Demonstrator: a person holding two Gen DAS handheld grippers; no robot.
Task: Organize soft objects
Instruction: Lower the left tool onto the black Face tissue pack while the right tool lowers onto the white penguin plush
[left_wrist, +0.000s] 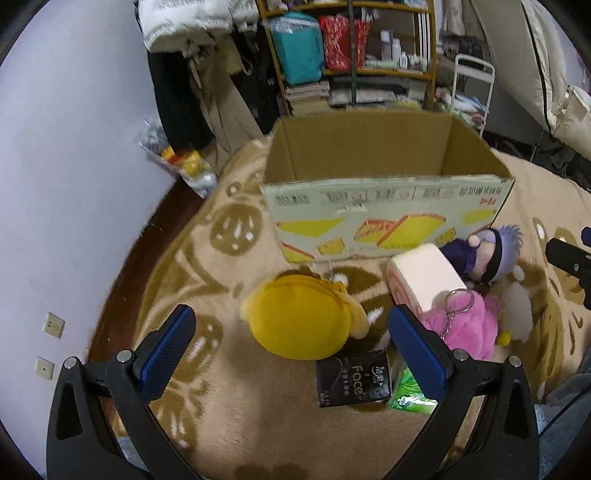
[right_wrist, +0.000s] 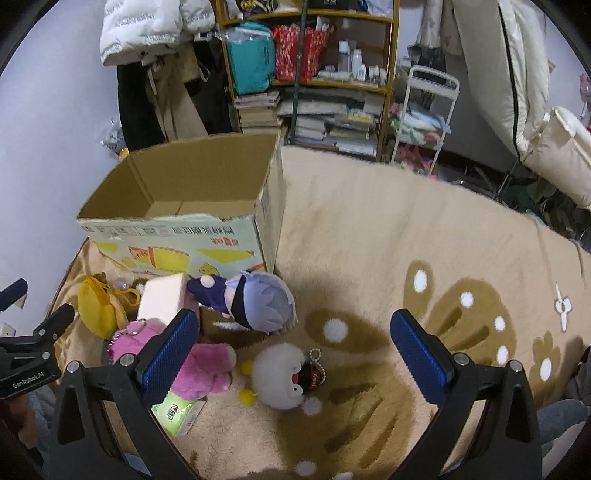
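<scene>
An open cardboard box (left_wrist: 384, 206) (right_wrist: 177, 229) stands on a beige blanket. In front of it lie a yellow plush (left_wrist: 299, 317) (right_wrist: 98, 306), a pink-white sponge block (left_wrist: 424, 280) (right_wrist: 162, 297), a pink plush with a keyring (left_wrist: 465, 325) (right_wrist: 199, 365), a purple-haired doll (left_wrist: 484, 254) (right_wrist: 255, 299), a white fluffy plush (right_wrist: 280, 373), a black tissue pack (left_wrist: 352, 382) and a green tissue pack (left_wrist: 410, 395) (right_wrist: 177, 410). My left gripper (left_wrist: 291, 347) is open above the yellow plush. My right gripper (right_wrist: 291, 350) is open above the white plush.
A shelf (right_wrist: 314, 74) with bags, books and bottles stands behind the box. Hanging clothes (right_wrist: 155, 66) and a white rack (right_wrist: 424, 110) flank it. The blanket (right_wrist: 406, 229) stretches to the right. A wall (left_wrist: 74, 184) is on the left.
</scene>
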